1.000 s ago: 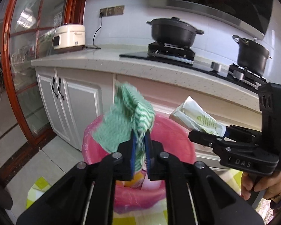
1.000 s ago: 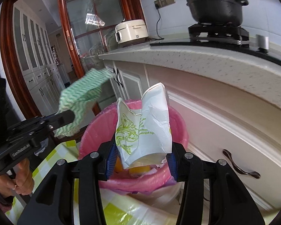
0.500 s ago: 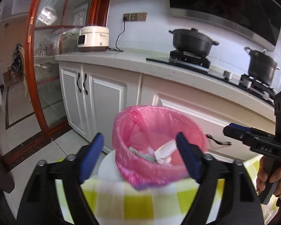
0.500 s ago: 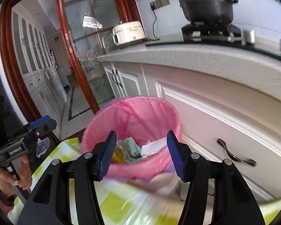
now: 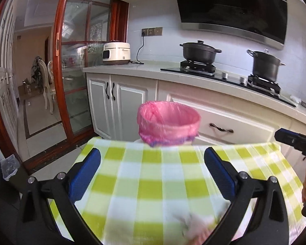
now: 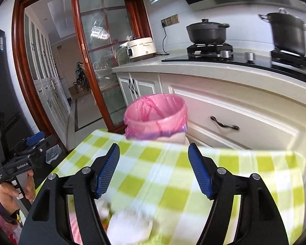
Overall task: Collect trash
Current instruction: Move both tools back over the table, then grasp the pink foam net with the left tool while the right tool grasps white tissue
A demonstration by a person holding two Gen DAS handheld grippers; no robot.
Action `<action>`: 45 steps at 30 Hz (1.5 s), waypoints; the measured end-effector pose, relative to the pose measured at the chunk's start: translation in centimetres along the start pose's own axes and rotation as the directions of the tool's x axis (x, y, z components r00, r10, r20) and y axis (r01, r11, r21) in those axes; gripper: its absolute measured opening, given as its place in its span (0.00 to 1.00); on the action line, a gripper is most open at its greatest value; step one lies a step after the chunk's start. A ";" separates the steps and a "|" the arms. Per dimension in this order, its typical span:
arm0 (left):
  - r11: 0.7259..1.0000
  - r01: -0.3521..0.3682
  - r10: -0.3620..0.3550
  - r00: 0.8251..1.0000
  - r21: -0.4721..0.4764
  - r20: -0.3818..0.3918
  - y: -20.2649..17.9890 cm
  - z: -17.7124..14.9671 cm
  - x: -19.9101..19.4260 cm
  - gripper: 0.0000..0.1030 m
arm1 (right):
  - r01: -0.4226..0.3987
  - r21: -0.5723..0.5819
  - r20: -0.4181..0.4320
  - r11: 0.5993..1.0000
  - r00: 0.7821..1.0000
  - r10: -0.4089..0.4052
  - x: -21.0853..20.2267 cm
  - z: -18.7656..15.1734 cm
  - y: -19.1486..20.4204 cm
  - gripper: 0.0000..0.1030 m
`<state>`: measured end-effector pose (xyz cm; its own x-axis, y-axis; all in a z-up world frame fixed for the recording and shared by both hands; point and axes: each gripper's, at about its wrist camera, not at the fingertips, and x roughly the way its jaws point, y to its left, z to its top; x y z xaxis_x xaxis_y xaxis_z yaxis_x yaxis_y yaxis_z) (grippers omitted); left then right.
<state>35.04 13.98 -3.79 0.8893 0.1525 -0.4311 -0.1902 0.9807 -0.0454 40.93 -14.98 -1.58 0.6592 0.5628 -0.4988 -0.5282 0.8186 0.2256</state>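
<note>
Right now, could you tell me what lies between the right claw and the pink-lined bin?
Only green-checked tablecloth, seen in the right wrist view, before the bin.

A: Obstacles ahead?
B: Pink-lined bin (image 5: 169,120) just past the table edge (image 5: 144,149), cabinet drawers (image 5: 234,120) close behind it.
A: Free room?
B: Checked cloth (image 6: 173,175) bare mid-table; blurred clutter (image 6: 128,222) nearest the cameras.

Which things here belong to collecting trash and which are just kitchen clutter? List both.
Job:
pink-lined bin
blurred scraps at the near table edge
left gripper, jaws open, empty
right gripper, jaws open, empty

Just lying about:
rice cooker
wide black pot
tall black pot
checked tablecloth
</note>
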 end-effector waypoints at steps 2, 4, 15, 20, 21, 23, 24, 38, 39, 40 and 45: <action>1.000 0.002 -0.002 1.000 0.002 -0.011 -0.6 -1.6 -2.1 0.95 | 0.001 0.007 0.002 1.000 1.000 -0.001 -1.9 -1.4 0.5 0.68; 1.000 0.010 -0.010 1.000 -0.008 -0.022 -1.2 -2.9 -3.6 0.95 | 0.014 0.012 0.003 1.000 1.000 -0.014 -3.4 -2.9 1.0 0.68; 0.997 0.074 -0.073 0.987 0.008 -0.141 -6.5 -9.2 -4.8 0.95 | 0.049 0.090 -0.062 0.995 0.997 -0.043 -7.9 -10.6 1.0 0.68; 0.996 0.091 -0.085 0.972 0.019 -0.221 -8.4 -11.2 -2.5 0.95 | 0.060 0.098 -0.079 0.993 0.996 -0.053 -8.3 -12.0 0.6 0.68; 0.996 0.089 -0.082 0.970 0.021 -0.230 -8.6 -11.4 -2.0 0.95 | 0.063 0.099 -0.078 0.993 0.995 -0.055 -8.4 -12.0 0.5 0.68; 0.996 0.089 -0.082 0.965 0.017 -0.249 -8.7 -11.7 -1.1 0.95 | 0.062 0.105 -0.077 0.993 0.996 -0.055 -8.3 -11.9 0.3 0.68; 0.996 0.094 -0.088 0.962 0.011 -0.257 -8.7 -11.8 -0.7 0.95 | 0.062 0.108 -0.075 0.992 0.996 -0.054 -8.3 -11.9 0.3 0.68; 0.990 0.133 -0.118 0.969 0.056 -0.216 -8.7 -12.4 -2.2 0.41 | 0.046 0.079 -0.092 0.996 0.995 -0.039 -7.1 -11.7 2.1 0.68; 0.989 0.134 -0.120 0.972 0.060 -0.204 -8.5 -12.4 -2.7 0.40 | 0.041 0.077 -0.095 0.996 0.995 -0.033 -6.9 -11.7 2.5 0.68; 0.988 0.137 -0.122 0.974 0.066 -0.191 -8.3 -12.3 -3.5 0.40 | 0.036 0.074 -0.097 0.997 0.995 -0.028 -6.8 -11.6 2.8 0.68; 0.991 0.102 -0.091 0.988 0.083 -0.127 -6.4 -12.1 -6.8 0.40 | 0.005 0.045 -0.106 0.999 0.994 0.000 -5.7 -11.0 5.3 0.68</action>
<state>25.19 5.19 -11.50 0.8432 0.0455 -0.5357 -0.0632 0.9979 -0.0147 28.48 -15.09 -6.71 0.5989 0.5472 -0.5848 -0.5001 0.8258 0.2606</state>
